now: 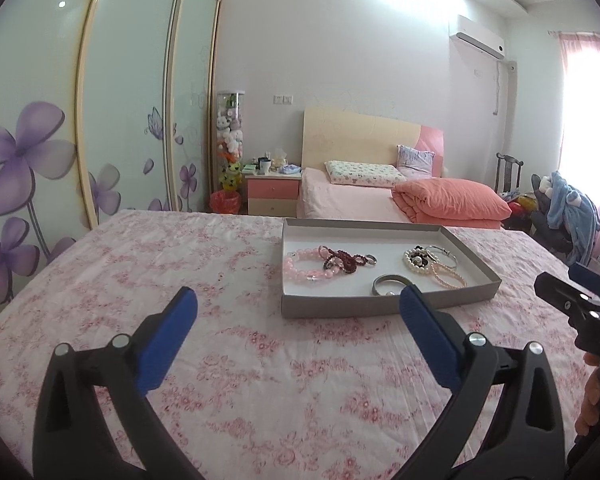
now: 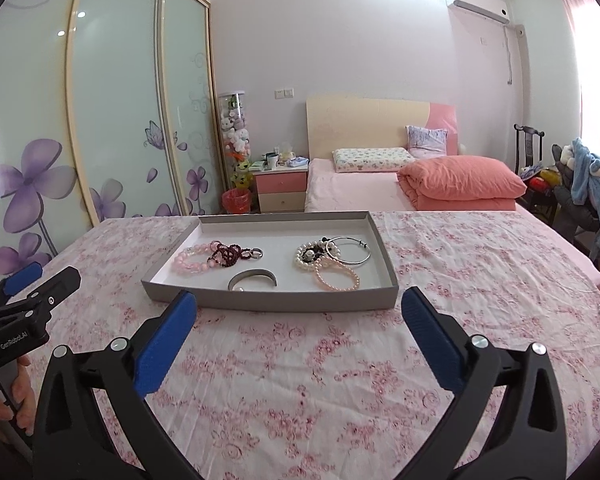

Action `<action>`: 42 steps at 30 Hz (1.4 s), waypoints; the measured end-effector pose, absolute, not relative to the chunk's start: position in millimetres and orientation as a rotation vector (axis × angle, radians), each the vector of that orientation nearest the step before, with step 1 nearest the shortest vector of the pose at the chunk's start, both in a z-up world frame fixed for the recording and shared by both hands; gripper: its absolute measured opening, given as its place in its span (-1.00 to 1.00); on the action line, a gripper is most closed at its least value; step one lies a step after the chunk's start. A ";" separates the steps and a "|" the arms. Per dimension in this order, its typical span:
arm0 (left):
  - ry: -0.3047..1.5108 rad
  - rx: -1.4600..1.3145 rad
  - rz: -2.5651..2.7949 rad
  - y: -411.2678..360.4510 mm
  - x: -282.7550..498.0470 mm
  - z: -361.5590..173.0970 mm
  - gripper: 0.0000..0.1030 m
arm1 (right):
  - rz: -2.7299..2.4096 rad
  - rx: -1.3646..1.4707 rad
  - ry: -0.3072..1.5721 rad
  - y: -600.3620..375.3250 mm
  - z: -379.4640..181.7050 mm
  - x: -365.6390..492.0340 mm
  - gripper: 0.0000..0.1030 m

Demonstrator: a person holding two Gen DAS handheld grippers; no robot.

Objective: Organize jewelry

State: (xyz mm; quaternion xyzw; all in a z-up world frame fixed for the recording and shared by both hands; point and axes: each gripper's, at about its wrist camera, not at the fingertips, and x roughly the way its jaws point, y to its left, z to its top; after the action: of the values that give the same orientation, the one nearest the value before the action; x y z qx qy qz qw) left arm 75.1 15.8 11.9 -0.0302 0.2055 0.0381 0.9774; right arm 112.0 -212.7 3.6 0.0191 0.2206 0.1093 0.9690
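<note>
A shallow grey tray (image 1: pixel 364 307) (image 2: pixel 260 304) with a white floor lies on a pink floral cloth. Inside it sit a pink bead bracelet (image 1: pixel 306 270) (image 2: pixel 192 261), a dark red bead string (image 1: pixel 346 262) (image 2: pixel 230 254), a silver cuff (image 1: pixel 388 283) (image 2: pixel 252 279), a white pearl bracelet (image 1: pixel 416 260) (image 2: pixel 309 256), a peach pearl bracelet (image 1: pixel 448 276) (image 2: pixel 338 278) and a thin silver bangle (image 1: pixel 442 254) (image 2: pixel 350 252). My left gripper (image 1: pixel 298 306) stands open, short of the tray's near wall. My right gripper (image 2: pixel 300 308) is open too, just before the tray, with nothing between its fingers.
The cloth-covered surface (image 1: pixel 180 280) (image 2: pixel 480 280) stretches wide around the tray. Behind it stand a bed with an orange quilt (image 1: pixel 448 200) (image 2: pixel 460 182), a pink nightstand (image 1: pixel 274 192), sliding wardrobe doors (image 1: pixel 120 120) and a chair with a blue garment (image 1: pixel 568 208). A hand (image 2: pixel 18 396) holds the left gripper's handle.
</note>
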 end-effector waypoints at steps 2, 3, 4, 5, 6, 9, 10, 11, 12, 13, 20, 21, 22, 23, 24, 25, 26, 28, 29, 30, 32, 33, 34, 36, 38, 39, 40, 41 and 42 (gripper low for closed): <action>0.408 -0.050 0.074 12.8 71.0 11.8 0.92 | 0.225 0.040 0.446 -213.6 2.2 107.8 0.97; 0.406 -0.047 0.070 12.0 69.1 11.6 0.92 | 0.227 0.041 0.448 -213.8 1.5 106.9 0.97; 0.404 -0.046 0.067 10.8 67.5 11.8 0.92 | 0.228 0.044 0.450 -214.5 0.3 105.9 0.97; 0.402 -0.044 0.064 9.8 66.4 12.0 0.92 | 0.228 0.045 0.450 -214.7 -0.4 105.3 0.97; 0.399 -0.044 0.060 9.2 65.5 12.2 0.92 | 0.227 0.046 0.451 -215.3 -1.4 104.5 0.97; 0.394 -0.038 0.055 7.2 63.5 11.7 0.92 | 0.229 0.053 0.453 -216.5 -3.3 102.6 0.97; 0.394 -0.035 0.052 6.3 63.3 11.7 0.92 | 0.228 0.054 0.453 -216.3 -3.7 102.3 0.97; 0.394 -0.034 0.049 5.5 62.9 11.5 0.92 | 0.228 0.054 0.453 -216.3 -3.7 101.8 0.97; 0.393 -0.033 0.048 4.8 62.6 11.1 0.92 | 0.227 0.056 0.452 -216.6 -3.9 101.4 0.97; 0.393 -0.031 0.048 4.1 62.2 10.7 0.92 | 0.226 0.056 0.450 -216.4 -3.8 101.0 0.97; 0.396 -0.033 0.045 3.6 61.3 9.6 0.92 | 0.226 0.055 0.450 -215.8 -3.7 100.6 0.97; 0.396 -0.033 0.045 3.3 61.1 9.3 0.92 | 0.226 0.055 0.450 -215.8 -3.8 100.5 0.97; 0.397 -0.034 0.045 3.5 61.2 9.4 0.92 | 0.227 0.055 0.450 -215.6 -3.9 100.5 0.97; 0.398 -0.035 0.045 3.5 61.3 9.2 0.92 | 0.226 0.055 0.450 -215.6 -4.0 100.6 0.97; 0.399 -0.037 0.045 3.4 61.1 9.1 0.92 | 0.225 0.056 0.451 -215.6 -4.1 100.5 0.97; 0.400 -0.038 0.046 3.3 61.0 9.0 0.92 | 0.226 0.057 0.451 -215.9 -4.2 100.5 0.97; 0.403 -0.040 0.046 3.1 61.0 8.6 0.92 | 0.225 0.059 0.451 -216.1 -4.7 100.4 0.97; 0.406 -0.043 0.047 3.2 61.0 7.3 0.92 | 0.225 0.059 0.451 -216.6 -5.4 99.7 0.97; 0.408 -0.043 0.047 3.1 61.1 7.0 0.92 | 0.225 0.058 0.451 -216.7 -5.6 99.6 0.97; 0.409 -0.044 0.047 3.6 61.5 6.5 0.92 | 0.225 0.058 0.452 -216.8 -5.6 99.4 0.97; 0.411 -0.045 0.049 4.1 62.0 6.1 0.92 | 0.226 0.059 0.453 -217.2 -6.2 99.2 0.97; 0.411 -0.045 0.048 4.4 62.3 6.0 0.92 | 0.226 0.060 0.453 -217.2 -6.6 99.1 0.97; 0.411 -0.045 0.049 4.3 62.3 6.0 0.92 | 0.226 0.060 0.454 -217.5 -6.8 99.0 0.97; 0.410 -0.044 0.048 4.3 62.2 5.6 0.92 | 0.227 0.061 0.453 -217.5 -6.8 98.8 0.97; 0.412 -0.044 0.047 4.4 62.4 5.5 0.92 | 0.227 0.061 0.453 -217.6 -6.7 99.6 0.97; 0.414 -0.044 0.047 4.5 63.0 5.5 0.92 | 0.226 0.061 0.454 -217.7 -6.9 99.6 0.97; 0.417 -0.046 0.046 4.7 63.4 4.9 0.92 | 0.226 0.061 0.454 -217.6 -6.8 99.7 0.97; 0.418 -0.048 0.045 5.4 63.6 4.7 0.92 | 0.226 0.061 0.454 -217.7 -6.8 99.8 0.97; 0.418 -0.048 0.045 5.7 64.2 4.7 0.92 | 0.226 0.061 0.454 -217.5 -6.6 100.0 0.97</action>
State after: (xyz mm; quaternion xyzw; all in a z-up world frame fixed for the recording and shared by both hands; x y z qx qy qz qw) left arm 64.2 5.7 4.7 -0.0240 0.2076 0.0222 0.9777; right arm 100.0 -217.5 -6.6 0.0302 0.2247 0.1118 0.9675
